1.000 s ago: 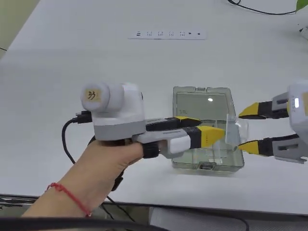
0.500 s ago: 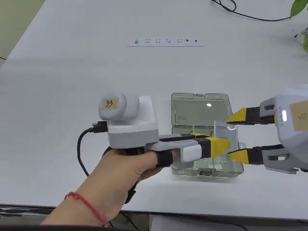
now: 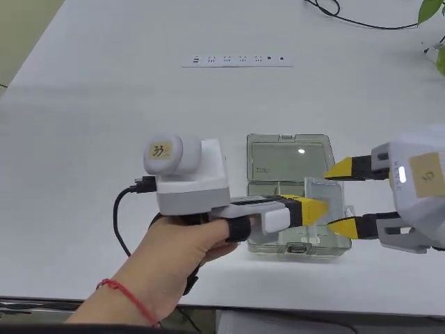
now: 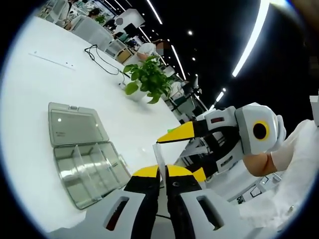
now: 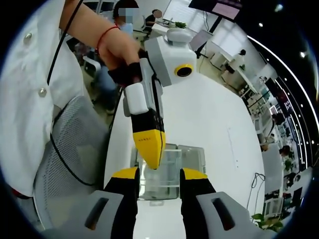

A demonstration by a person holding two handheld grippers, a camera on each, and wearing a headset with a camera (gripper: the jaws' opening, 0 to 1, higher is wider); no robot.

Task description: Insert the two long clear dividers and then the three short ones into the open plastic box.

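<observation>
My left tongs [image 3: 316, 209] pinch a clear divider [image 4: 158, 157] over the open box [image 3: 288, 158]. My right tongs [image 5: 159, 175] are wide on its right.

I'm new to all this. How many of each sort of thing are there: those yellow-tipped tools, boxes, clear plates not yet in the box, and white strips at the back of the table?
hand-held grippers: 2 (left, right)
box: 1
divider outside the box, clamped in the left one: 1
power strip: 1
Total: 5
</observation>
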